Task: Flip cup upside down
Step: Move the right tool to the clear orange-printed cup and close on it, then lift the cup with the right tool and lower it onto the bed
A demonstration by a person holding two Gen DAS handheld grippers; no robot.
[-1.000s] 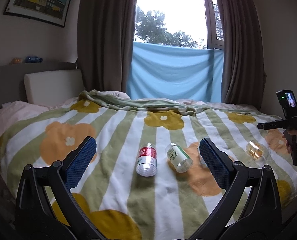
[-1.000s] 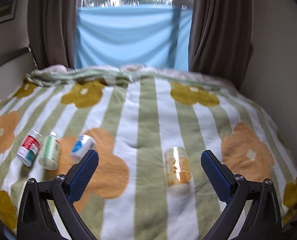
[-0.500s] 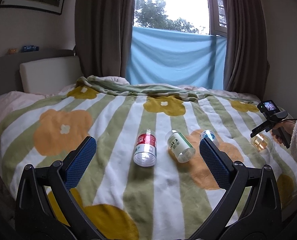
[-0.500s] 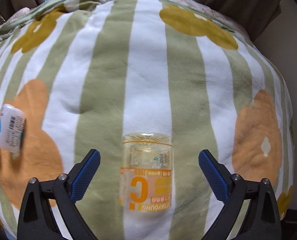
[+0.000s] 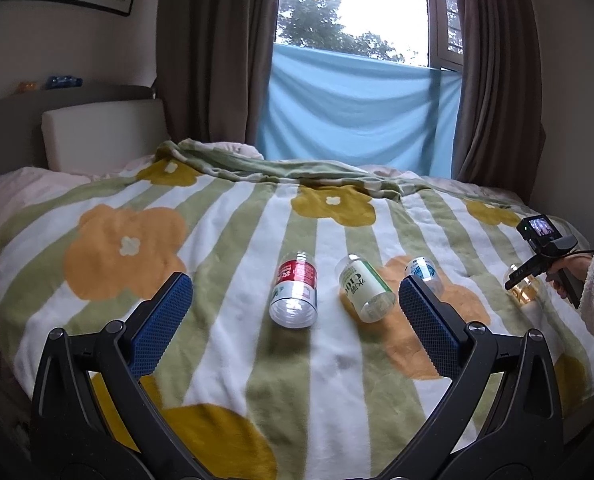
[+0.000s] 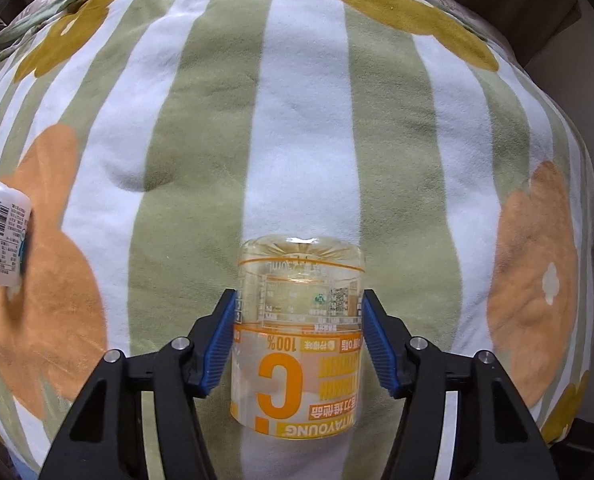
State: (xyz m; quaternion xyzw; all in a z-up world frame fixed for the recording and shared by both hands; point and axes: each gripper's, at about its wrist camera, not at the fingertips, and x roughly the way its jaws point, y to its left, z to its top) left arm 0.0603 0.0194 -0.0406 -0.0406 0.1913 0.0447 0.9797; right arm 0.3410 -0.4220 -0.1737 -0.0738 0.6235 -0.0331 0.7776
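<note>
A clear cup with an orange label lies on its side on the striped flower blanket. My right gripper is shut on it, its blue pads pressed against both sides of the cup. In the left wrist view the same cup shows at the far right, partly hidden by the right gripper's handle. My left gripper is open and empty, held above the blanket near the front edge of the bed.
A red-labelled cup, a green-labelled cup and a blue-labelled cup lie on their sides mid-bed. The blue-labelled one sits left of my right gripper. A pillow, curtains and window are behind.
My right gripper dropped down over the orange-labelled cup and closed its jaws on it. My left gripper stayed open and drifted only slightly.
</note>
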